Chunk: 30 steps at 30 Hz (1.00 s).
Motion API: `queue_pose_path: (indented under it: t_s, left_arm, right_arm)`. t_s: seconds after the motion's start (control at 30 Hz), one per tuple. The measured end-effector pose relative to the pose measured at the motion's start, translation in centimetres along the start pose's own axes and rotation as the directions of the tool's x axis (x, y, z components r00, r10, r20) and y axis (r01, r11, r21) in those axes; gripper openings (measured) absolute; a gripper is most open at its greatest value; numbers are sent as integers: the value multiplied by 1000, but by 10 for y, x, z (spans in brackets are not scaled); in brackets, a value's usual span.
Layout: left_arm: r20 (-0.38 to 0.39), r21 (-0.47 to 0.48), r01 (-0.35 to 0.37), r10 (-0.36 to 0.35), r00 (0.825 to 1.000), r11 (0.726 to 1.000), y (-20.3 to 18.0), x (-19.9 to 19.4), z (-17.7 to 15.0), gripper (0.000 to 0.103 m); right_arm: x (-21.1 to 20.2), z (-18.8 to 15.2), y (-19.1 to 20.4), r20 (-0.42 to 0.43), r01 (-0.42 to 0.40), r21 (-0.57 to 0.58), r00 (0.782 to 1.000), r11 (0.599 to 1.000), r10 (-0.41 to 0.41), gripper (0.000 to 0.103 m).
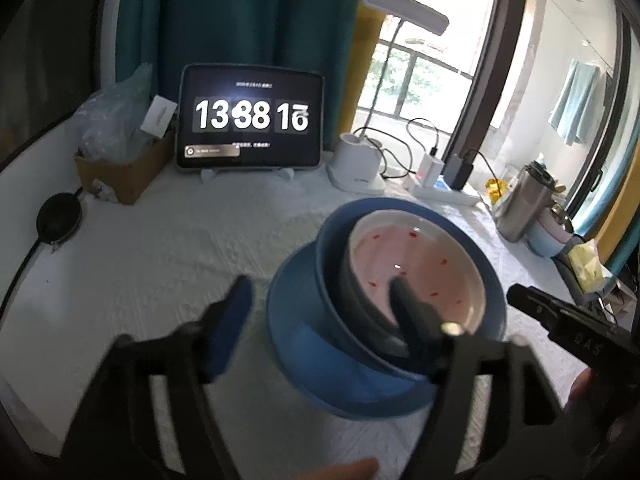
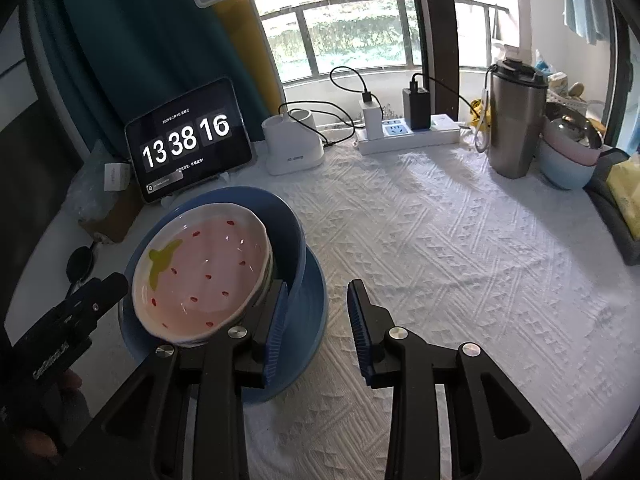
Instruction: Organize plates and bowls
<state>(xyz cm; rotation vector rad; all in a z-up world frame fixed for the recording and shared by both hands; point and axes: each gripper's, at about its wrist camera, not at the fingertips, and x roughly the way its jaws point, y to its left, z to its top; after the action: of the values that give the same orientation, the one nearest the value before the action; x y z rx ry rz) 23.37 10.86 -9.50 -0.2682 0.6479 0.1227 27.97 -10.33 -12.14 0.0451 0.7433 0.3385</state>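
A blue plate [image 1: 296, 344] lies on the white tablecloth with a blue bowl [image 1: 332, 240] on it. Inside the bowl sits a pink strawberry-pattern dish [image 1: 416, 264]. The same stack shows in the right wrist view: plate [image 2: 308, 320], bowl [image 2: 288, 216], dish [image 2: 208, 268]. My left gripper [image 1: 320, 300] is open, its jaws wide on either side of the bowl's near rim, the right finger [image 1: 404, 300] over the dish. My right gripper [image 2: 318, 312] is open and empty, its left finger [image 2: 276, 320] beside the bowl over the plate's right rim.
A tablet clock [image 2: 188, 140], a white lamp base [image 2: 294, 144], a power strip [image 2: 408, 132], a steel tumbler [image 2: 516, 120] and stacked pastel bowls [image 2: 568, 156] line the back and right. A cardboard box [image 1: 120, 168] stands at the back left.
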Motion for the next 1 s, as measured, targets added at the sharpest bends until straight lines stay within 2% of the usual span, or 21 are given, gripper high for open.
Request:
queue_pose_path:
  t_s: [0.43, 0.77, 1.0]
  left_arm:
    - [50, 62, 34, -37, 998, 997, -29, -36, -18, 87]
    - [107, 111, 59, -71, 992, 992, -47, -68, -33, 88]
    - [166, 149, 66, -90, 982, 987, -56, -94, -46, 88]
  right_arm:
    - [-35, -19, -5, 50, 30, -26, 998, 999, -29, 33]
    - [-65, -35, -11, 105, 74, -52, 992, 996, -68, 35]
    - [-85, -50, -15, 148, 100, -65, 985, 993, -90, 41]
